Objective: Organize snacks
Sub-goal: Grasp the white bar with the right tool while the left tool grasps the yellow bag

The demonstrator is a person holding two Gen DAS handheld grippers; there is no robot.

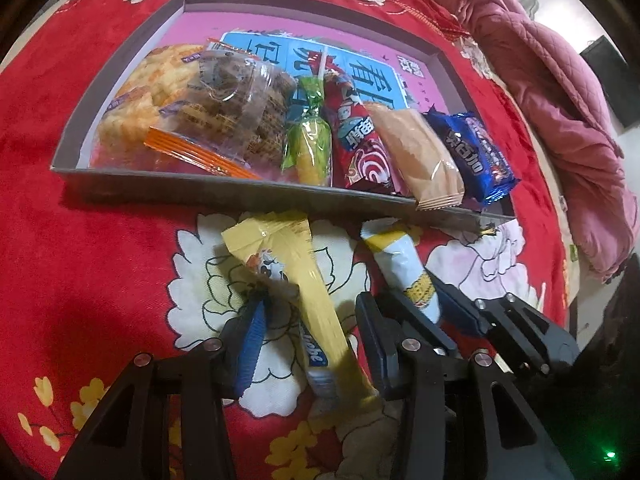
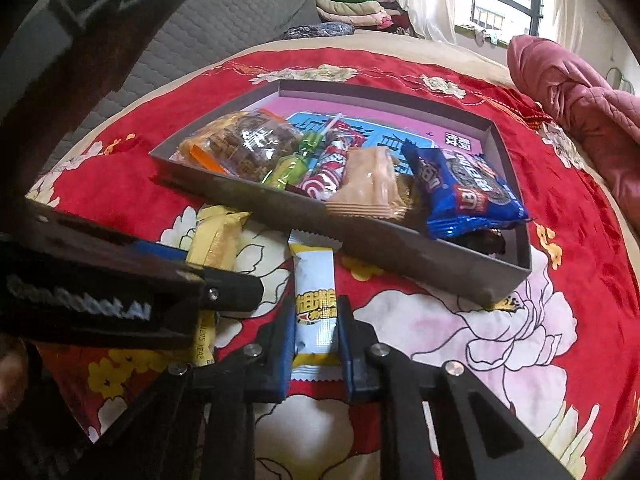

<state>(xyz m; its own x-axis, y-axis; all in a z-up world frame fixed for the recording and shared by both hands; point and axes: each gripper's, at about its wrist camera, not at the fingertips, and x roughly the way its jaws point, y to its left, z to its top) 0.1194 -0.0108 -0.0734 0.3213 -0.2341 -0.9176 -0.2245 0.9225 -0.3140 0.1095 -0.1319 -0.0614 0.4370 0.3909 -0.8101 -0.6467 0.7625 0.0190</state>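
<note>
Red floral bedspread [image 2: 560, 320] underlies both tongs. Right gripper [image 2: 316, 344] clamps the white-and-yellow snack packet [image 2: 315, 312]; left gripper [image 1: 316, 340] straddles, unclenched, the long yellow packet [image 1: 296, 280]. Lift clear over the grey cardboard tray's [image 2: 380, 240] wall ahead.

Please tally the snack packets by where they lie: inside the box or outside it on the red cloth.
Inside the box: 6, from the rice crackers to the blue packet.
Outside: 2, the yellow packet and the white-and-yellow packet.
Total: 8
</note>
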